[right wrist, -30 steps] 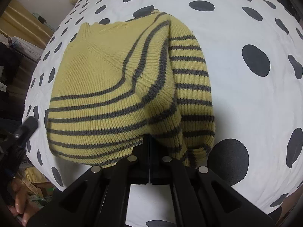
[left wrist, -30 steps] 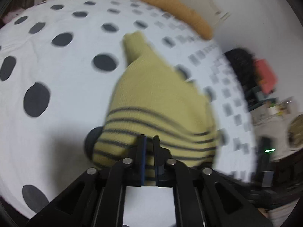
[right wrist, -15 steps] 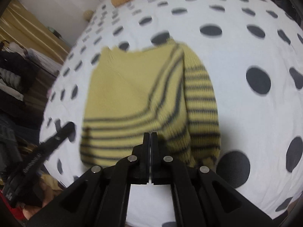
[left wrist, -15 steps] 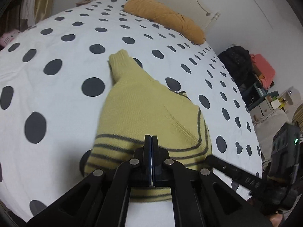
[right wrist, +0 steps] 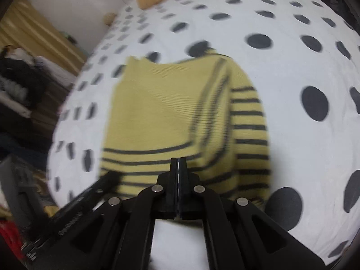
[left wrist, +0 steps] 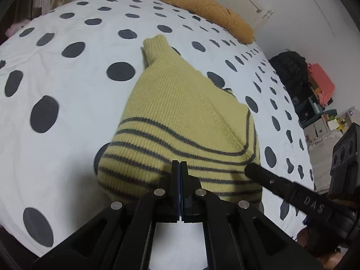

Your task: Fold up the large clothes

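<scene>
Yellow knit sweater with grey stripes (left wrist: pixel 184 121) (right wrist: pixel 171 121) lies folded on white bed cover with dark polka dots (left wrist: pixel 74 94) (right wrist: pixel 292 72). Left claw (left wrist: pixel 179 166) and right claw (right wrist: pixel 178 163): fingers pressed together, gripping nothing, at the sweater's near hem.

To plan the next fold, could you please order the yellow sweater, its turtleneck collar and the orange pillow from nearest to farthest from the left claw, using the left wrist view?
1. yellow sweater: striped hem right at the left claw.
2. turtleneck collar: sweater's far end, mid-bed.
3. orange pillow: bed's far edge, upper right.
</scene>
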`<state>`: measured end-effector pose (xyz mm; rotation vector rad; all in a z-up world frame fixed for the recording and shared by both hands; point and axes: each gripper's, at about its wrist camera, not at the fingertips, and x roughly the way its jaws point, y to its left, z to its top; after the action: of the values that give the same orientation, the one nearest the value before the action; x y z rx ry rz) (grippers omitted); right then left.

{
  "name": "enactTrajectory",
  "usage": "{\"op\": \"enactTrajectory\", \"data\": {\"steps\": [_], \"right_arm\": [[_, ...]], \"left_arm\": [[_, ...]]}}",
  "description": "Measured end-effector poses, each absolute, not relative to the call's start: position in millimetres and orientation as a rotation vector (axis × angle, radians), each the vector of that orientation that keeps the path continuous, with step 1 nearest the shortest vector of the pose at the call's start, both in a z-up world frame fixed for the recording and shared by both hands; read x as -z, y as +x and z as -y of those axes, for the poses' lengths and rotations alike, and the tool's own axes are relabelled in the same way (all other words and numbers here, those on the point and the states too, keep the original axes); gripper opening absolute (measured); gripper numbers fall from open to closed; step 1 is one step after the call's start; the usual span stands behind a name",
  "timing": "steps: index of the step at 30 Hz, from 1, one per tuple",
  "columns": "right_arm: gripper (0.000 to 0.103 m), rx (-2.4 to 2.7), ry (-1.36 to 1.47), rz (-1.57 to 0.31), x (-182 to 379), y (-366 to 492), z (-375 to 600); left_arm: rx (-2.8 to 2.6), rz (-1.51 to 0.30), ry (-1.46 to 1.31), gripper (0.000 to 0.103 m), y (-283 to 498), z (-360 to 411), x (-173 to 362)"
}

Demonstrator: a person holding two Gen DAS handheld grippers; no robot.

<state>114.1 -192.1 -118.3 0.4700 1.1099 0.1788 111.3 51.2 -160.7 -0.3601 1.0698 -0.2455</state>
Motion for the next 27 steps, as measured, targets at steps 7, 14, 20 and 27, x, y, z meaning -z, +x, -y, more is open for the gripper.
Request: {"op": "enactTrajectory", "data": {"steps": [7,14,20,27], "right_arm": [[0.000,-0.095,0.416,-1.242,165.3,104.4,202.7],[0.000,-0.107,0.460,-1.116,114.1,126.6,207.6],[0.000,-0.032,0.439,-1.193,139.4,183.7,213.9],[0.000,0.049,0.410,-1.256,155.7,192.3,238.5]], "left_arm": [[0.234,-1.112,-0.366,0.001,105.6,-62.9,171.2],[0.270,-1.032,-0.304,0.001,166.1,-46.1,132.0],[0.205,-1.086,-0.166,0.001,235.7,-22.8,157.9],[0.101,-1.115,-0.040,0.001,248.7,-28.4,173.9]]}}
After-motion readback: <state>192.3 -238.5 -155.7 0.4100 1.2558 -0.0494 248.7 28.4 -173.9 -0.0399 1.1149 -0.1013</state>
